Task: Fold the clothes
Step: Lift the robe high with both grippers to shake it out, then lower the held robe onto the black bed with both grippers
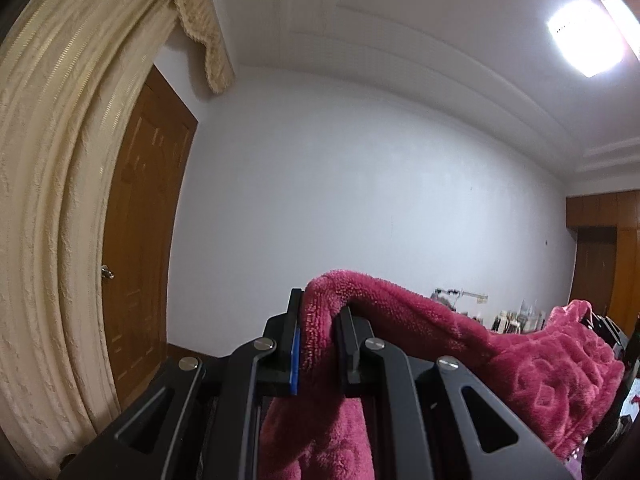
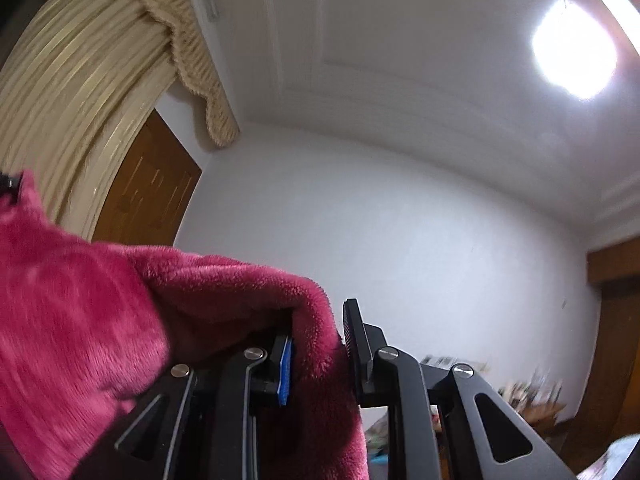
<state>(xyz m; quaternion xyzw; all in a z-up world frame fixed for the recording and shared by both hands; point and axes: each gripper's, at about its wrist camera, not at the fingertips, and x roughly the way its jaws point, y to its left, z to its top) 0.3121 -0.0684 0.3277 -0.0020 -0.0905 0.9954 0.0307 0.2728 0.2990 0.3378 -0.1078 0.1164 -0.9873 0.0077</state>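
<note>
Writing/brands: none readable on either gripper, the garment or the walls.
Garment: 1 pink fleece garment (image 1: pixel 540 364), embossed diamond pattern on part of it; held up in the air, stretched betw. both grippers, rest hanging below out of view.
Left gripper (image 1: pixel 320 320): pressed together on a fold of the fleece near its top edge; cloth bulges over the fingertips and drops betw. the arms.
Right gripper (image 2: pixel 320 344): pinching another fold of the same fleece; cloth runs off to the left side of the right wrist view. Its black frame also shows at the far right in the left wrist view.
Blue pads: 1 seen per gripper, on the left-hand finger (image 1: pixel 295 360).
Counts: 2 grippers, 1 garment, 1 ceiling light (image 1: pixel 586 36), 1 door (image 1: pixel 140 240), 1 curtain (image 1: pixel 52 200) w/ fringed valance.
Room: white walls, white panelled ceiling, light on; brown wood door beside the cream curtain; wood cabinet (image 1: pixel 604 208) at right.
Surface: not in view; only blurred clutter (image 1: pixel 516 316) low by the far wall, can't tell what.
</note>
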